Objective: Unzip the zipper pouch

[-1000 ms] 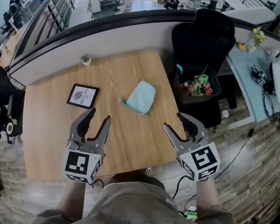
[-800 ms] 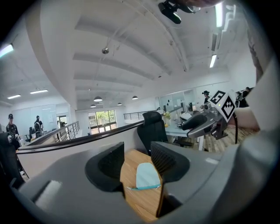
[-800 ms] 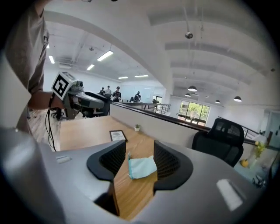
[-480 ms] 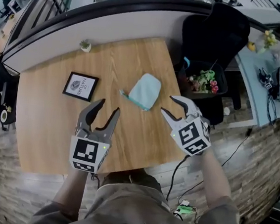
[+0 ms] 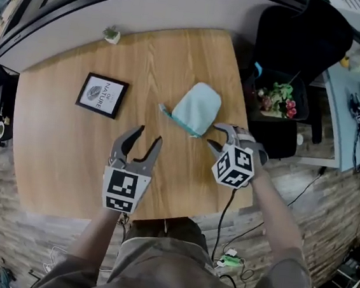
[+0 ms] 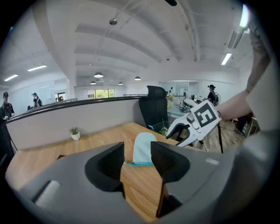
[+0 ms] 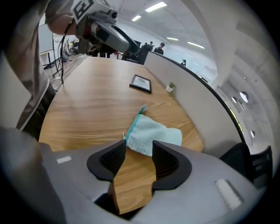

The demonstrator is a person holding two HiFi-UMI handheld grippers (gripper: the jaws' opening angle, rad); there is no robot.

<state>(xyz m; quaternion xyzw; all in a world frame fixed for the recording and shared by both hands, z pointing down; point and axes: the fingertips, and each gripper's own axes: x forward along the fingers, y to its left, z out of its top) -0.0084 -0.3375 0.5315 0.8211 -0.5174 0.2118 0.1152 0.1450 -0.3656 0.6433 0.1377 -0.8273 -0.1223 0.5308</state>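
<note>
A pale teal zipper pouch lies flat on the wooden table, its darker zipper edge toward me. In the right gripper view the pouch sits just beyond the jaws, with a small pull at its near corner. My right gripper is open, close to the pouch's near right corner, nothing between its jaws. My left gripper is open too, hovering over bare wood a little short and left of the pouch.
A black-framed picture lies at the table's left. A tiny potted plant stands at the far edge. Right of the table, a black office chair and a dark bin of flowers.
Both grippers moved forward toward the pouch; the right one came in from beyond the table's right edge to the pouch's near corner. The view shifted closer.
</note>
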